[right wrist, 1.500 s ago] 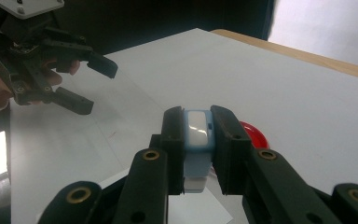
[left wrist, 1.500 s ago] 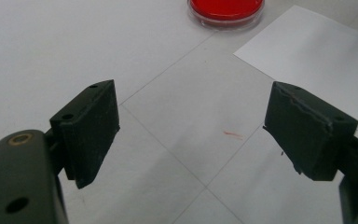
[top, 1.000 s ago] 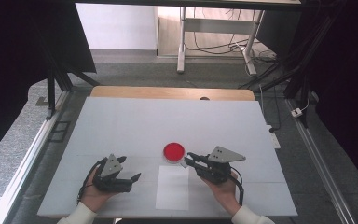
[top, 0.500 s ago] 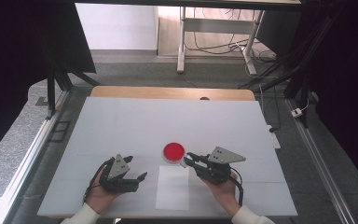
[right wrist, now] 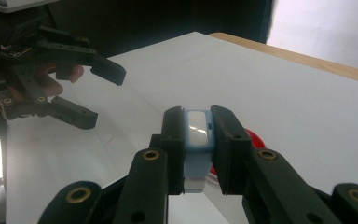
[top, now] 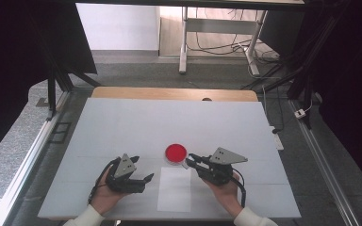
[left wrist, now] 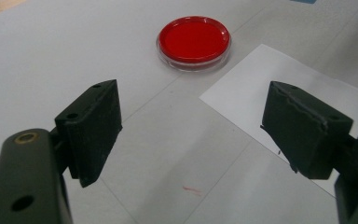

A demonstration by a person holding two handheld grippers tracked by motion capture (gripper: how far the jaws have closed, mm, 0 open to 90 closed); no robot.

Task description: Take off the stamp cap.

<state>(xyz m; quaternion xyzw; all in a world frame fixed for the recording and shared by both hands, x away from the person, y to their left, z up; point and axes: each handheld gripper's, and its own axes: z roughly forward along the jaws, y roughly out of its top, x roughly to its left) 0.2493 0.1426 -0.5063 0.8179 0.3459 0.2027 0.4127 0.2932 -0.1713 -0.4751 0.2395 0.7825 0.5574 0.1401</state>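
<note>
Landmark: the red dish [top: 176, 153], a shallow clear round dish with red filling, sitting flat on the white table [top: 122, 127].
Paper: a white sheet [top: 175, 189] lies nearer the person than the dish, its far edge just short of the dish's rim; in the left gripper view [left wrist: 307, 93] its corner points toward the dish.
Left gripper: [top: 146, 179] near and to the left of the dish, well apart from it, at the sheet's left edge; jaws spread wide with bare table between them, dish ahead [left wrist: 193, 42].
Right gripper: [top: 189, 160] just beside the dish on its right near side; jaws pressed on a small pale blue and white block [right wrist: 198, 135], which sits upright between the pads.
Held block: just right of the dish, above the sheet's far corner; the dish's red edge [right wrist: 254, 138] peeks out behind the right-hand jaw.
In the way: between the left gripper and the dish, only open table.
Farther off: beyond the dish, a wooden strip [top: 174, 93] along the table's far edge, then grey floor [top: 193, 77] with cables and metal legs.
</note>
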